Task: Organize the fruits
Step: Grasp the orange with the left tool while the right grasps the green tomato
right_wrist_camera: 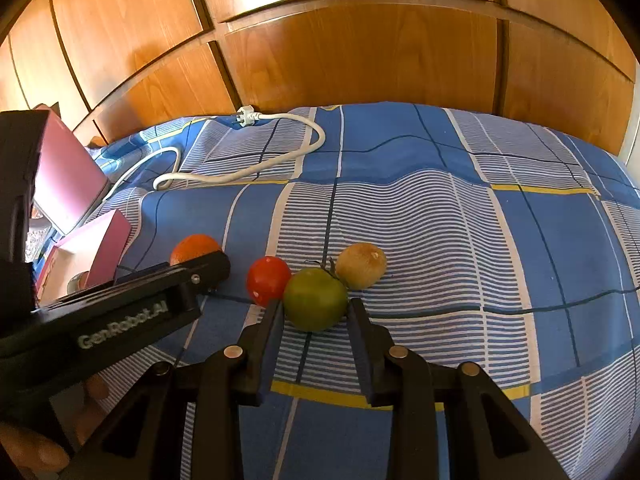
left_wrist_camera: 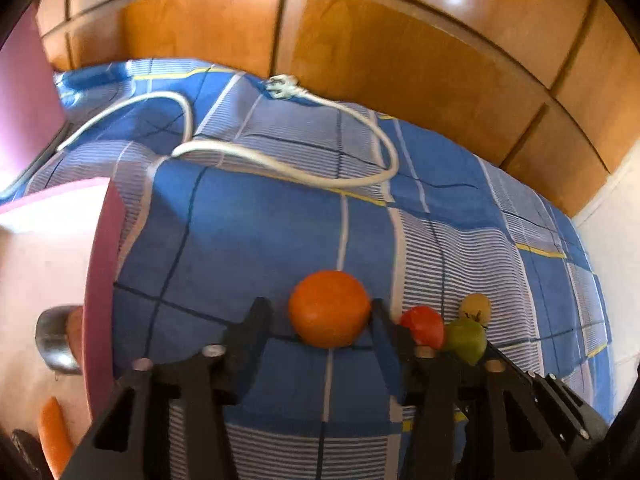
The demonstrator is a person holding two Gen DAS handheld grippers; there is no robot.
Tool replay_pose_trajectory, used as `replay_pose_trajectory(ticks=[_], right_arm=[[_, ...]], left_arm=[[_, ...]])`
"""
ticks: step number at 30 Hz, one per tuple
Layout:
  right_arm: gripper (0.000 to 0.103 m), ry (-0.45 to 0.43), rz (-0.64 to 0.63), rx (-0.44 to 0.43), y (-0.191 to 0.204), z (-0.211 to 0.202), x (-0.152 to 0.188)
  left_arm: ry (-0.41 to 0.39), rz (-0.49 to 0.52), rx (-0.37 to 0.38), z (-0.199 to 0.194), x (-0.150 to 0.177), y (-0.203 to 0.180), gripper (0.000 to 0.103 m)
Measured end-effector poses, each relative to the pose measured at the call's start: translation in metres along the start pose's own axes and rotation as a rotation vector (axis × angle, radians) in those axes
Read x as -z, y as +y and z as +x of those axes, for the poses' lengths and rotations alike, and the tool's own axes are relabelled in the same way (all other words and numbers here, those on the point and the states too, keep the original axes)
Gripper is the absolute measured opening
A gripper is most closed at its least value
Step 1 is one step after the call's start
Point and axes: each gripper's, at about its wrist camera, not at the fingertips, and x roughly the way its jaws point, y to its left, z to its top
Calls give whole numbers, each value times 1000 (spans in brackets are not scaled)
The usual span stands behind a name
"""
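Left gripper: jaws spread wide w/ the orange between them; right finger touches its side, left finger stands apart, so it is not clamped. Right gripper: the fingers sit at both sides of the green tomato, close against it, but I cannot tell if they really squeeze it.

The red tomato lies just left of the green one, touching it. The kiwi is just behind-right, near the green stem. All fruits lie on the blue checked bedsheet.

Further out, a white cable w/ plug loops over the sheet. At left is a pink box; inside it a carrot and a metal cup are seen. Behind the bed is a wooden wardrobe.
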Motion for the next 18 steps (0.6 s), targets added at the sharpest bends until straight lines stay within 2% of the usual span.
replay_pose_trajectory(ticks=[10, 18], right_arm=[[33, 9, -10, 7, 0, -7, 8], [32, 29, -19, 12, -4, -22, 29]], left_arm=[[4, 11, -7, -13, 21, -6, 39], [5, 43, -21, -32, 53, -13, 39]])
